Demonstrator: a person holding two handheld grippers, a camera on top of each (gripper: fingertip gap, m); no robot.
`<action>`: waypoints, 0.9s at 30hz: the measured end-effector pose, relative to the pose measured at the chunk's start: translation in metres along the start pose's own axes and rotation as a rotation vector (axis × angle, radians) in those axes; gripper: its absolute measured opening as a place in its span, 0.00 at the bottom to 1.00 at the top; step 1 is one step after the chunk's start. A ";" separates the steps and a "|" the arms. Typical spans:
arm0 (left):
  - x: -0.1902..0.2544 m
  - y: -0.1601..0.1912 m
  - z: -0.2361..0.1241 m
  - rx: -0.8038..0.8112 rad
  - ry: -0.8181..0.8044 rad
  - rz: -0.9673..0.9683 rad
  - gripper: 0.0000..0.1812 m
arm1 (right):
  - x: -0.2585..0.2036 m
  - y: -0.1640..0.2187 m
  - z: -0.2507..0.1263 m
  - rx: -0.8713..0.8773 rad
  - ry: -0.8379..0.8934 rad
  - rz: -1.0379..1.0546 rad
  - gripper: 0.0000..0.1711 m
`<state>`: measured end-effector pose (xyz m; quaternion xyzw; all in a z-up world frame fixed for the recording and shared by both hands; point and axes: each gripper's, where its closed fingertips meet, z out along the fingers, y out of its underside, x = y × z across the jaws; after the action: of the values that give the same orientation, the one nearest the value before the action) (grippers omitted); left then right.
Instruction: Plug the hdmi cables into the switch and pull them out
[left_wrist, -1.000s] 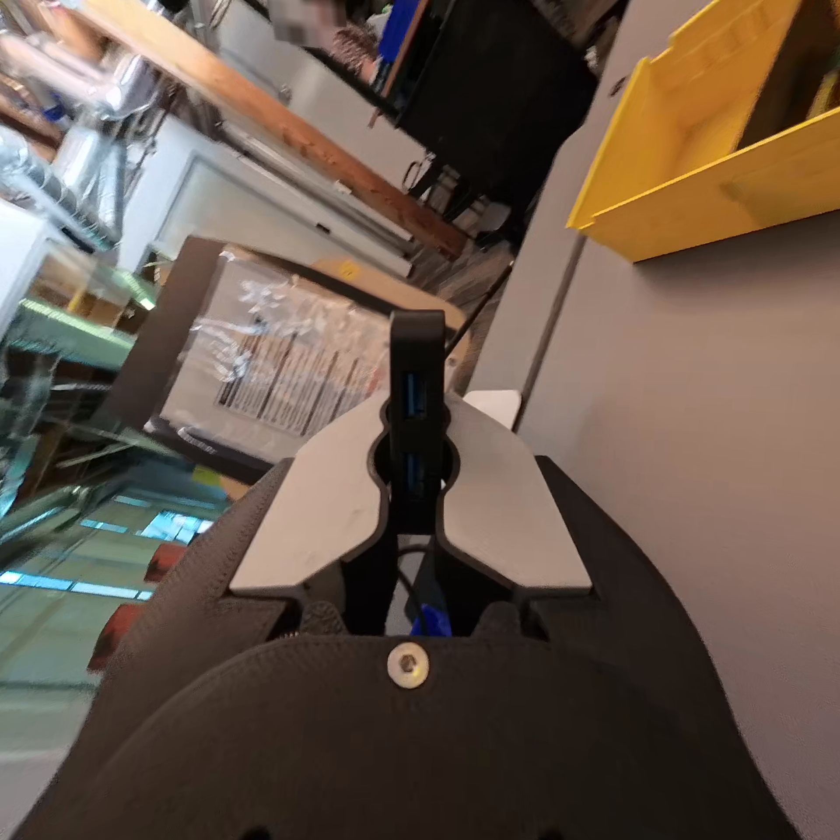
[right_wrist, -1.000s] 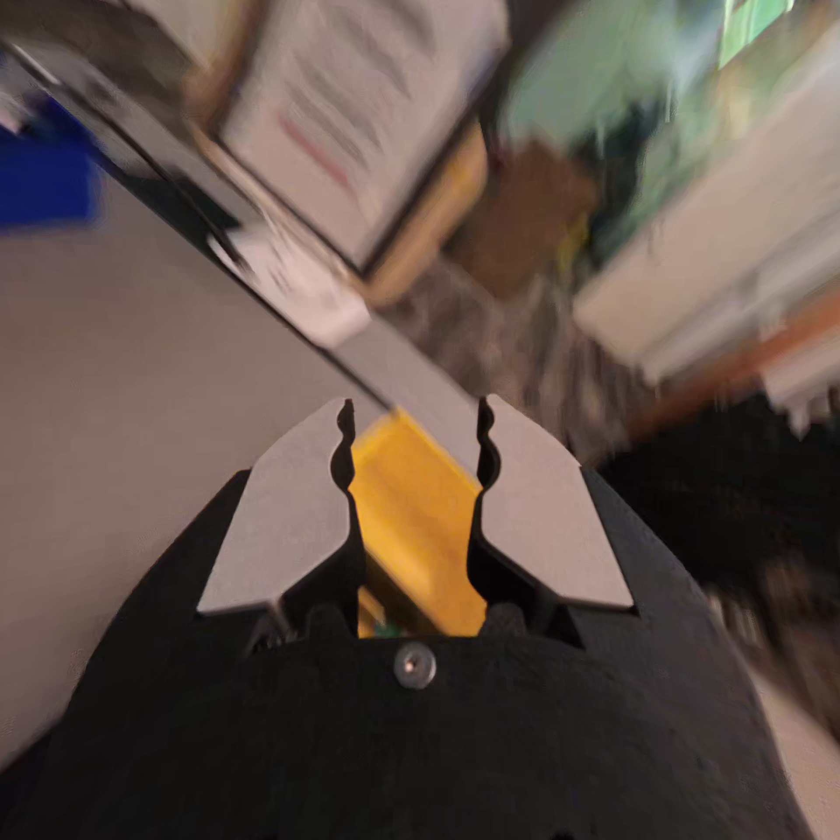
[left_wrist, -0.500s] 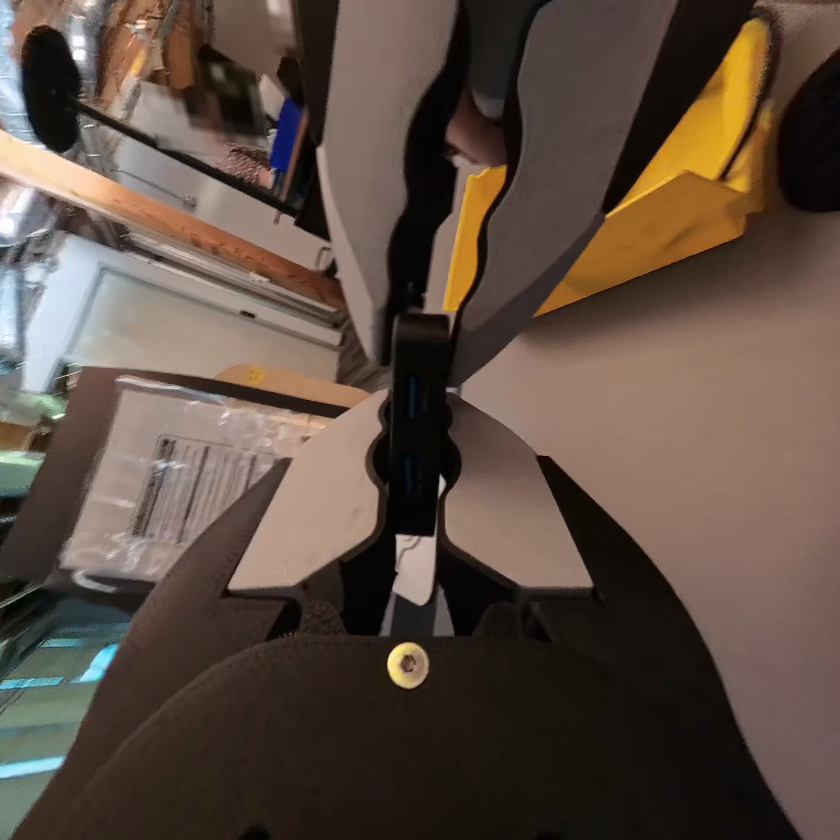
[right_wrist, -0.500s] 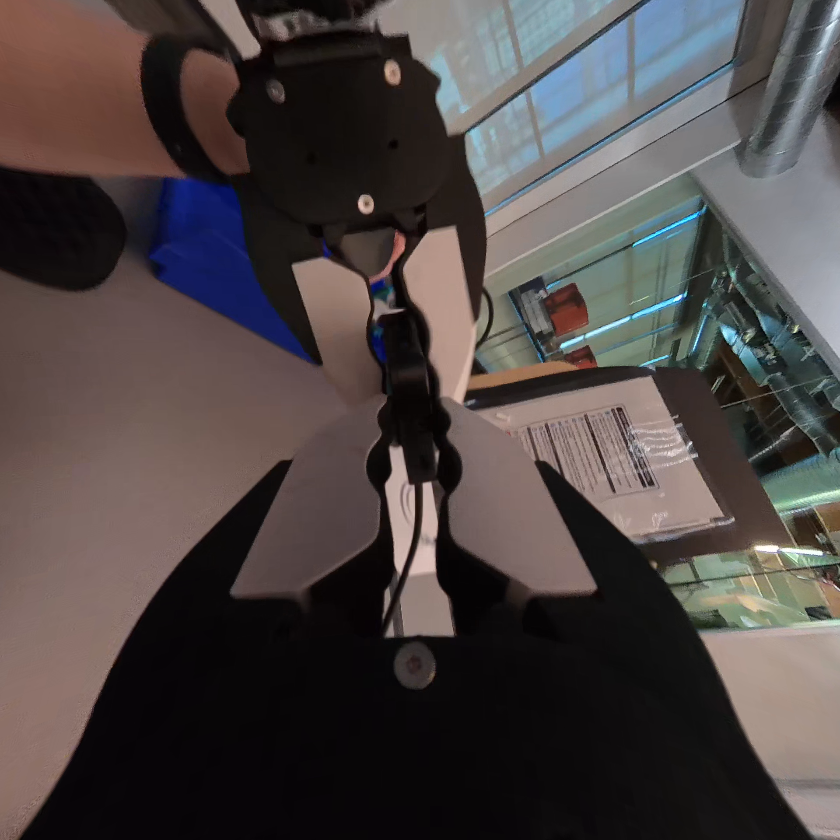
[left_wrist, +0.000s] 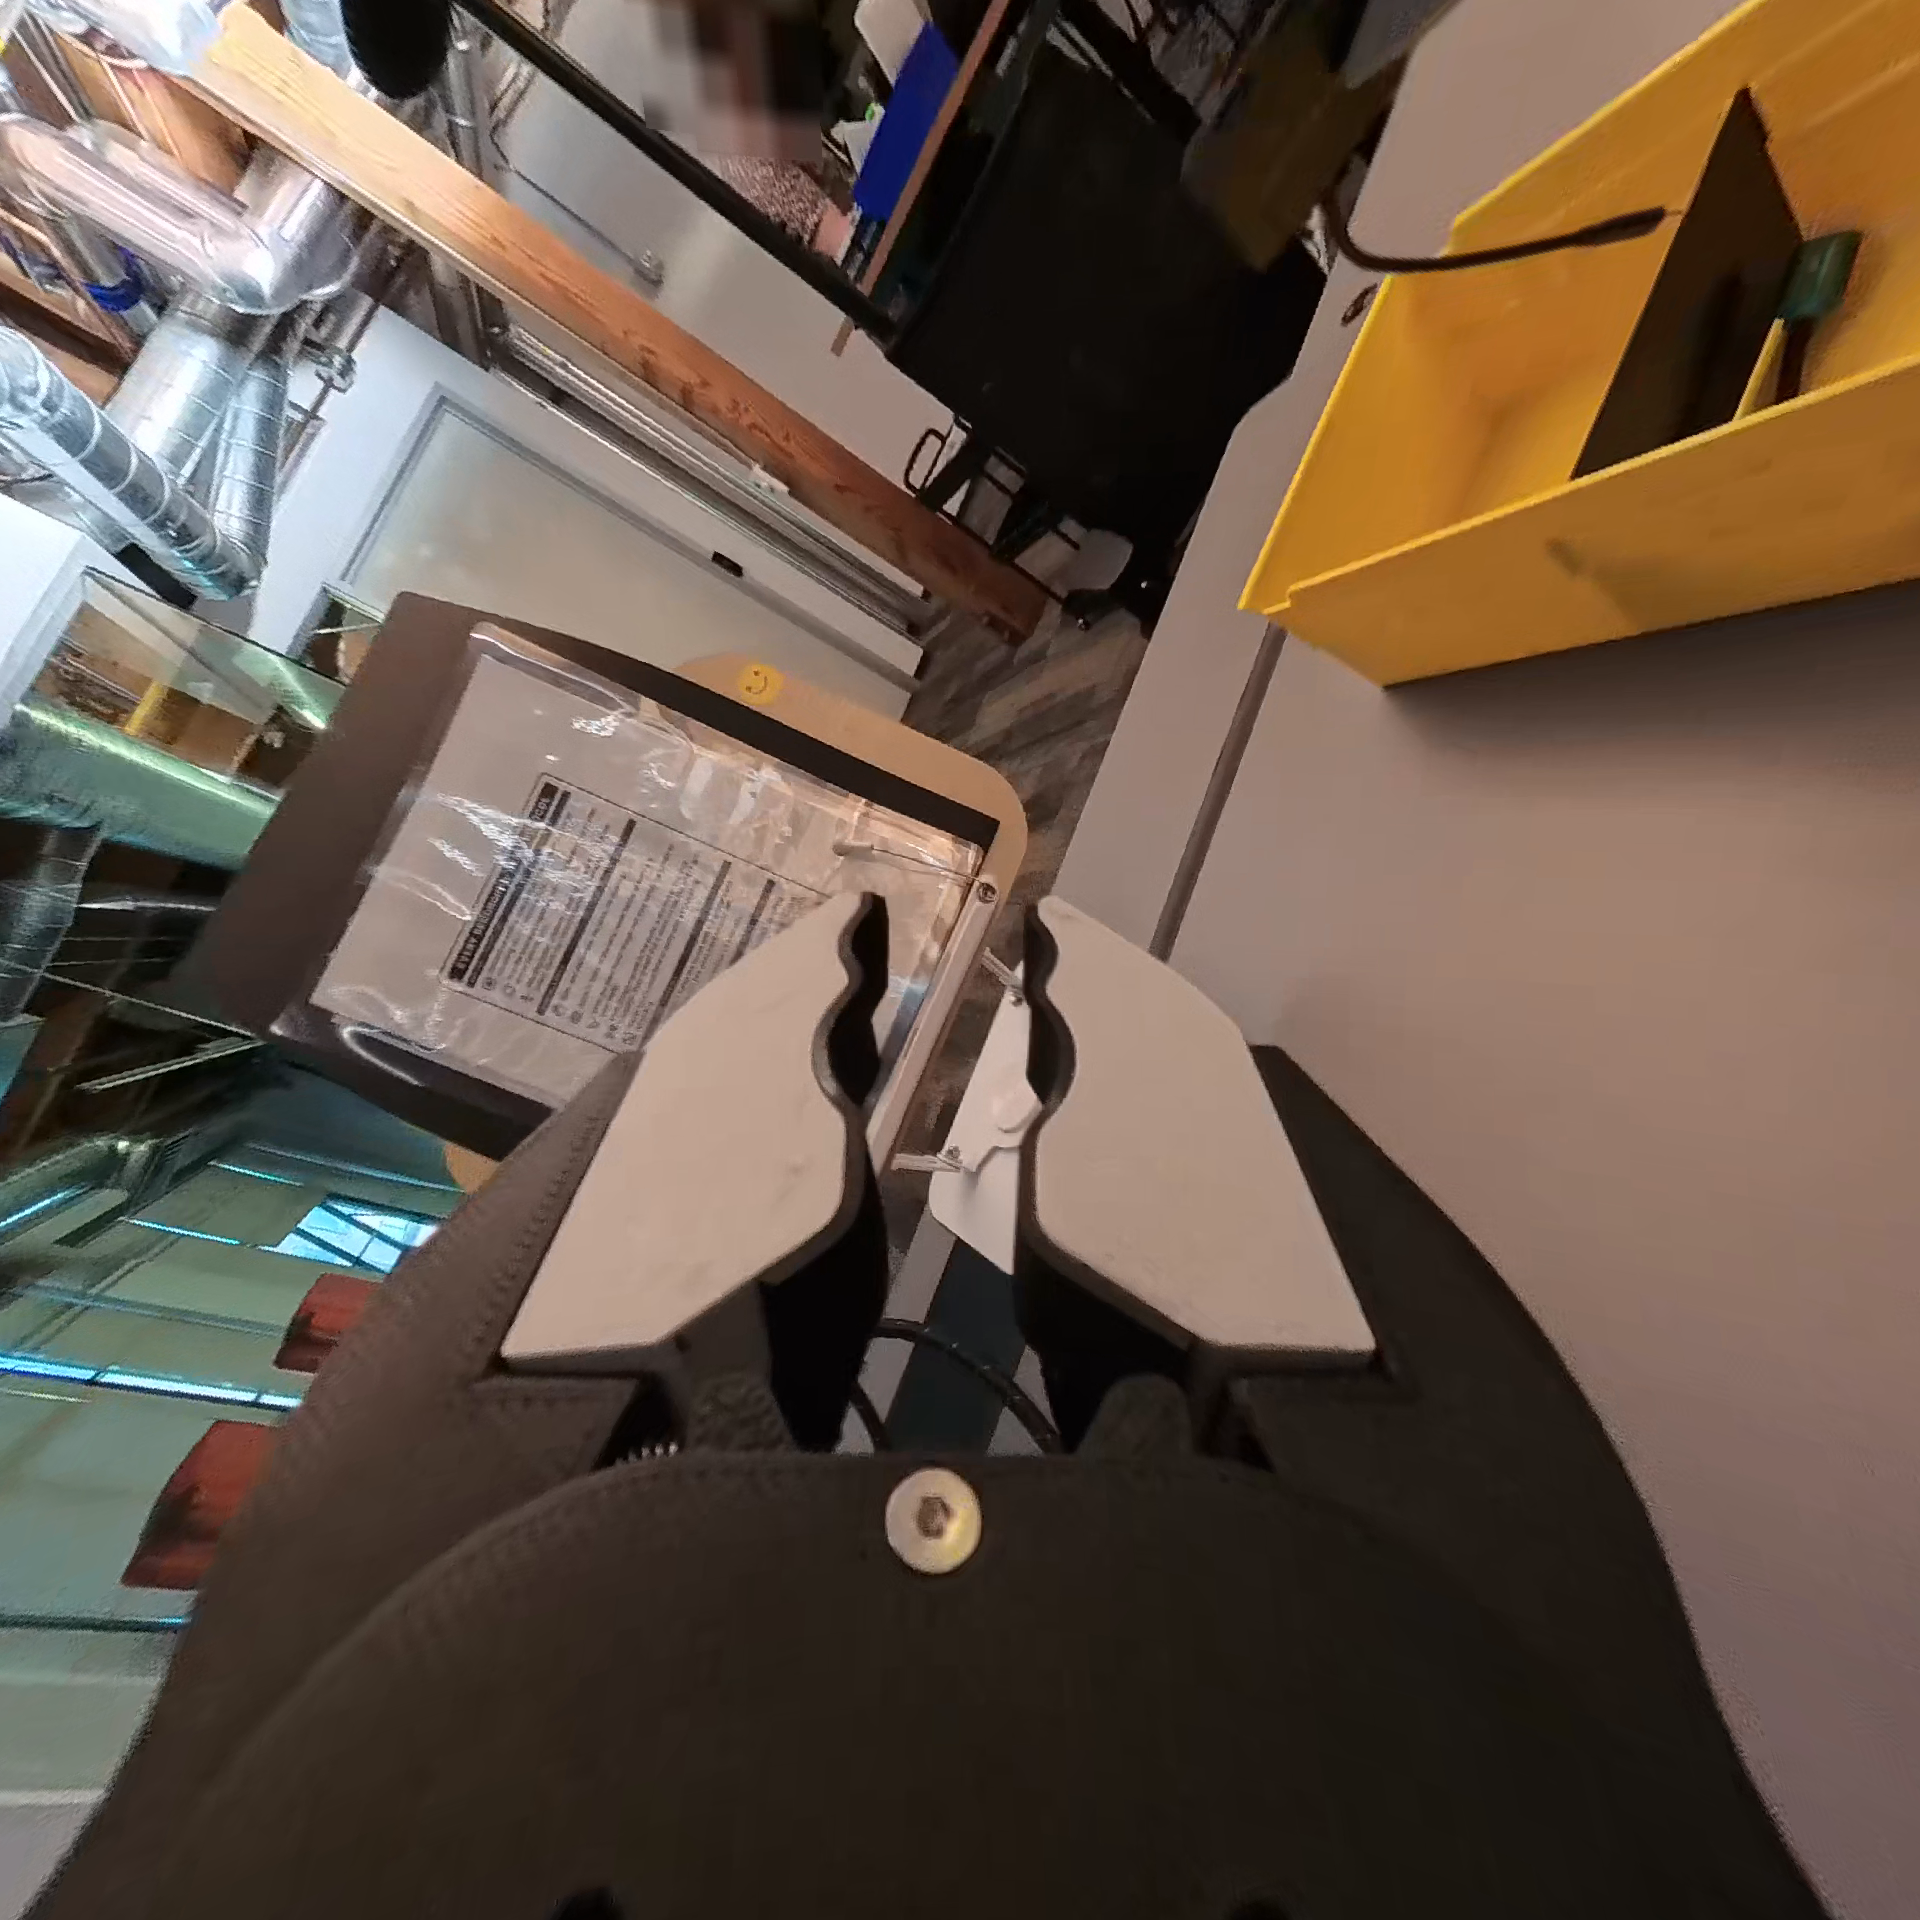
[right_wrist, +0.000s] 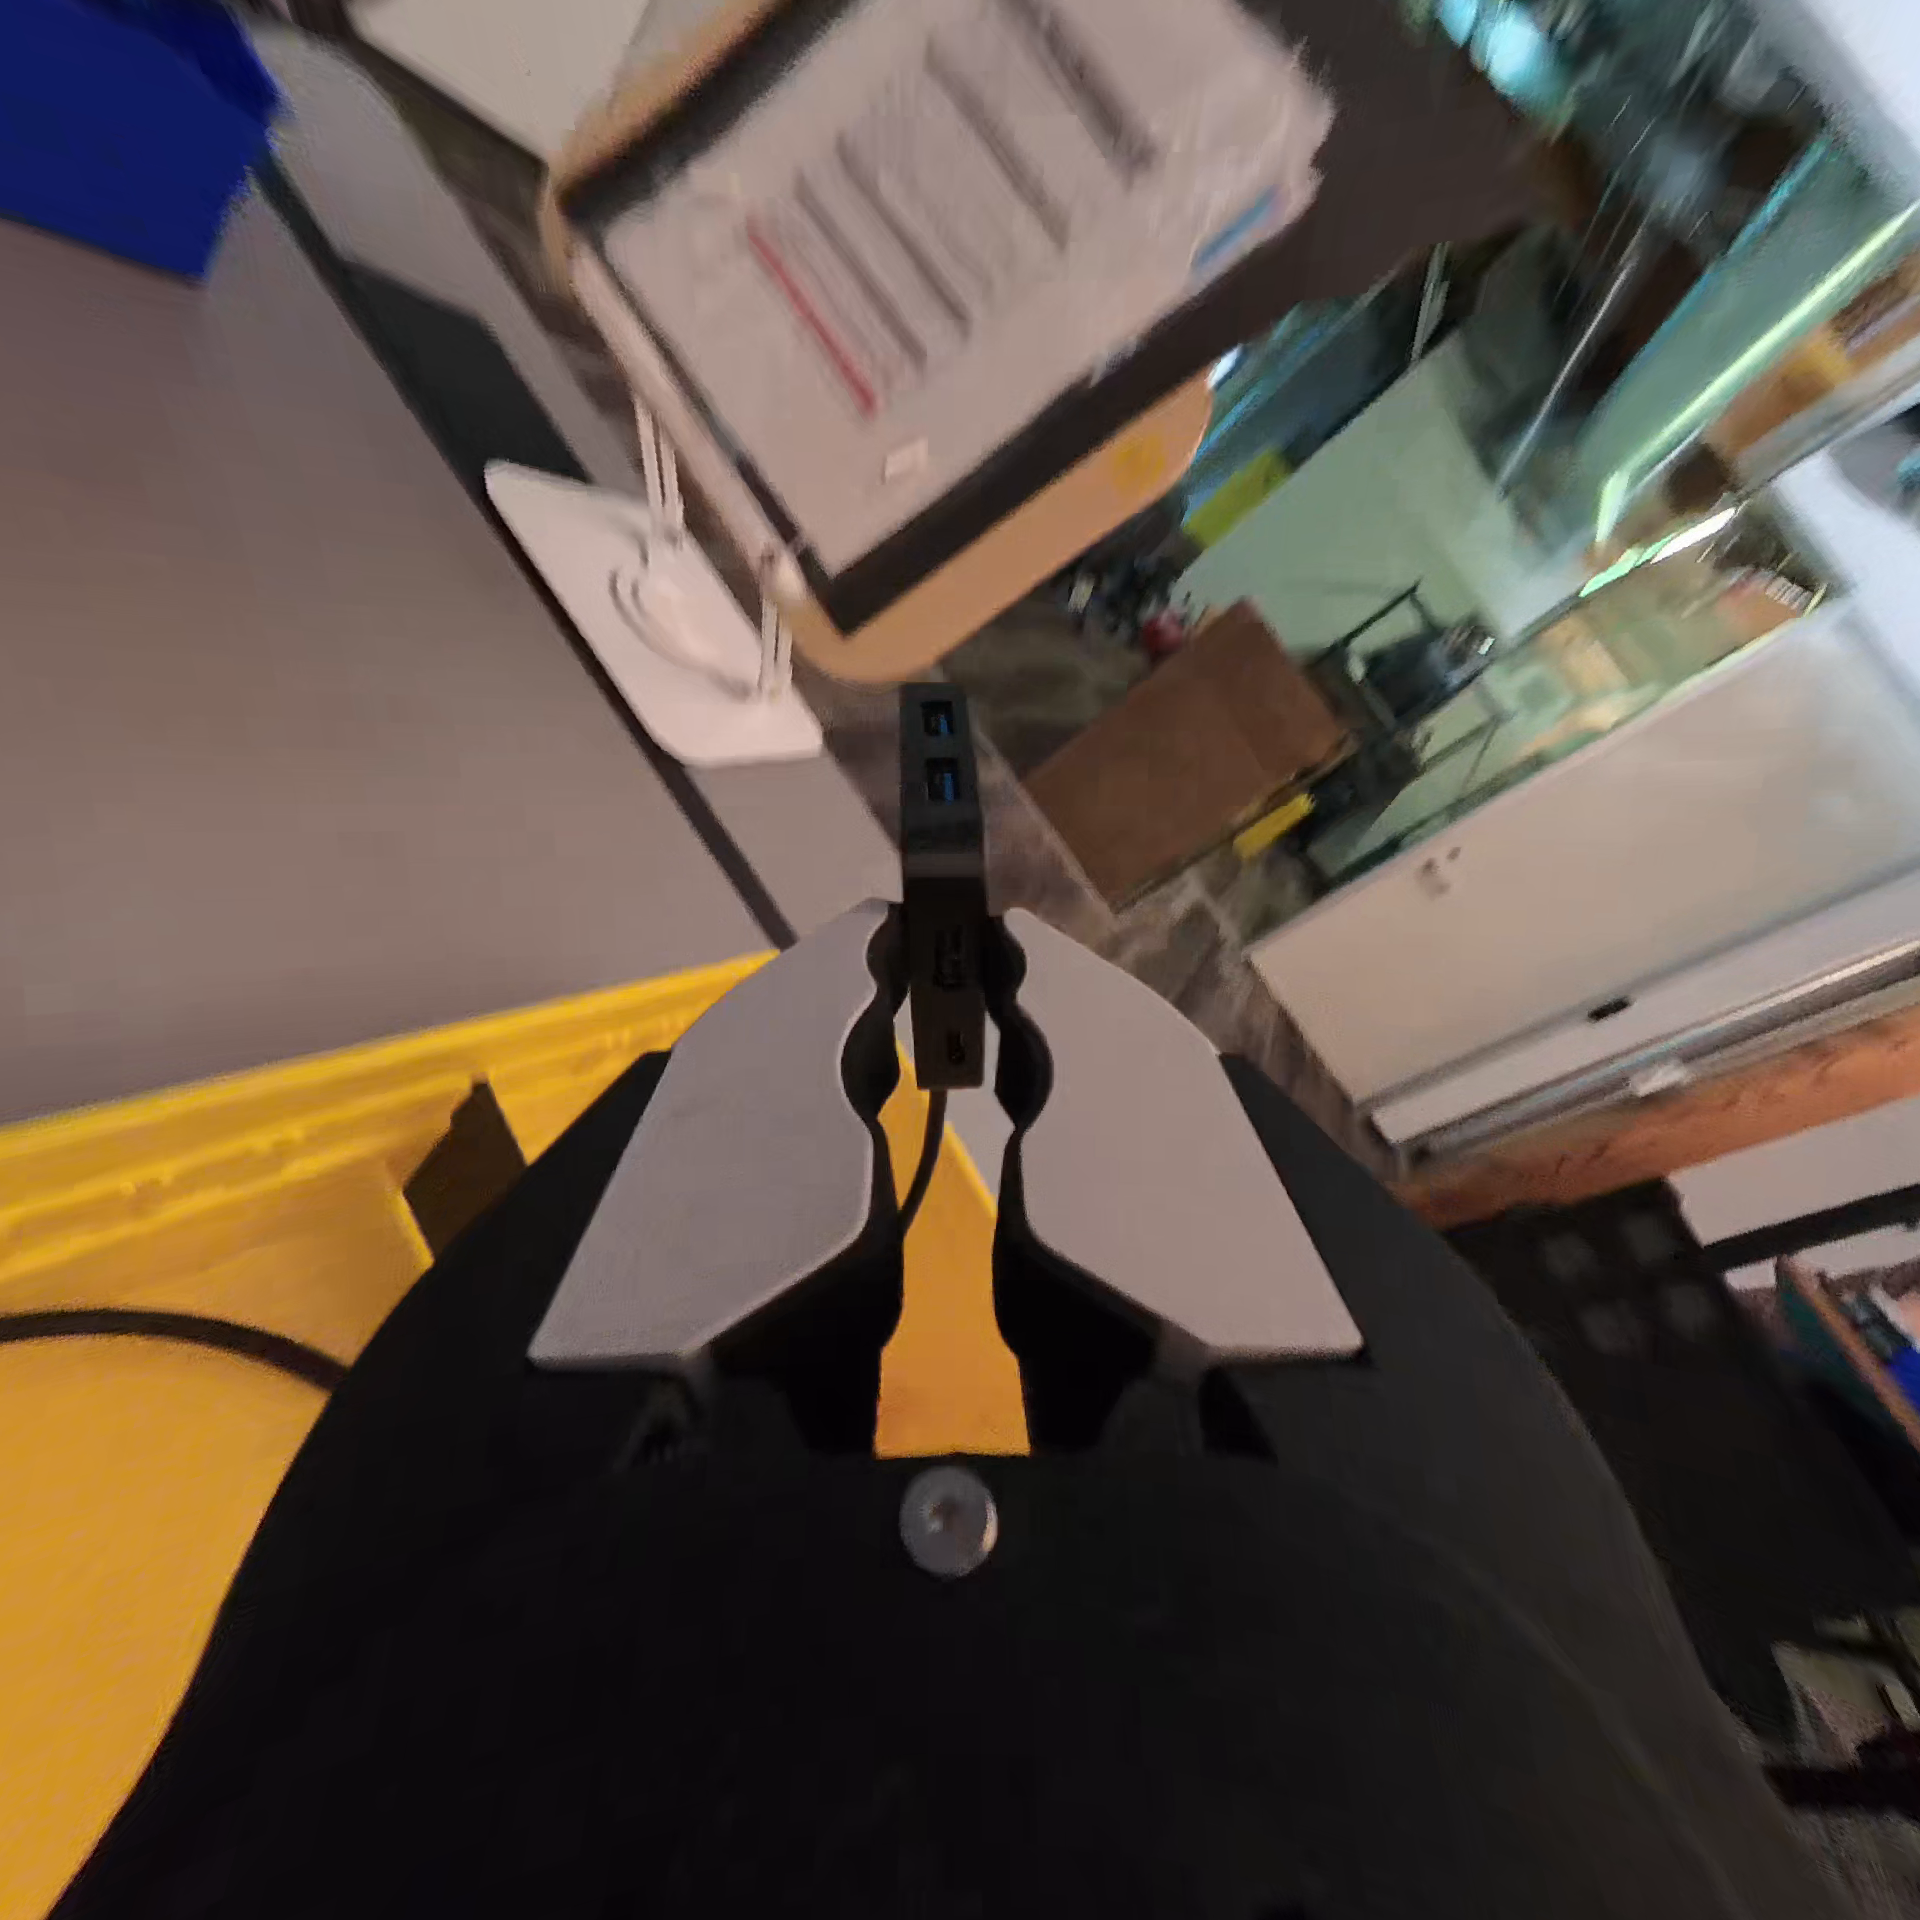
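Handed over since half a second ago: switch (right_wrist: 940, 883), black, blue ports outward, now clamped between your right gripper (right_wrist: 940, 935) fingers, held in air above yellow bin (right_wrist: 260, 1091); own thin lead trails down between fingers. Left gripper (left_wrist: 951, 935) fingers apart, empty.

- Risk: grip near one end only; plug push may pivot switch or slide it out.
- Risk: view blurred by motion; steady before aligning.
- Black cable (left_wrist: 1507, 249) draped over bin rim; may snag.
- Grey bench (left_wrist: 1558, 1039) beneath.
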<state>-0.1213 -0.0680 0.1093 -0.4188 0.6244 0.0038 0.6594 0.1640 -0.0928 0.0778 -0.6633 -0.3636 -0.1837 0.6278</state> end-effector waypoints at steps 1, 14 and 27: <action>0.002 0.001 0.002 -0.005 0.010 -0.005 0.13 | -0.003 0.015 0.007 -0.052 -0.007 -0.004 0.08; 0.006 0.006 0.004 -0.044 0.032 -0.003 0.10 | -0.070 0.141 0.060 -0.681 -0.228 0.050 0.10; -0.002 0.014 -0.001 -0.069 0.030 -0.021 0.08 | -0.161 0.040 -0.086 -0.565 -0.953 0.454 0.17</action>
<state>-0.1302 -0.0588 0.1036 -0.4477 0.6291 0.0120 0.6353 0.1031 -0.2143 -0.0501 -0.8751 -0.3912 0.1831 0.2183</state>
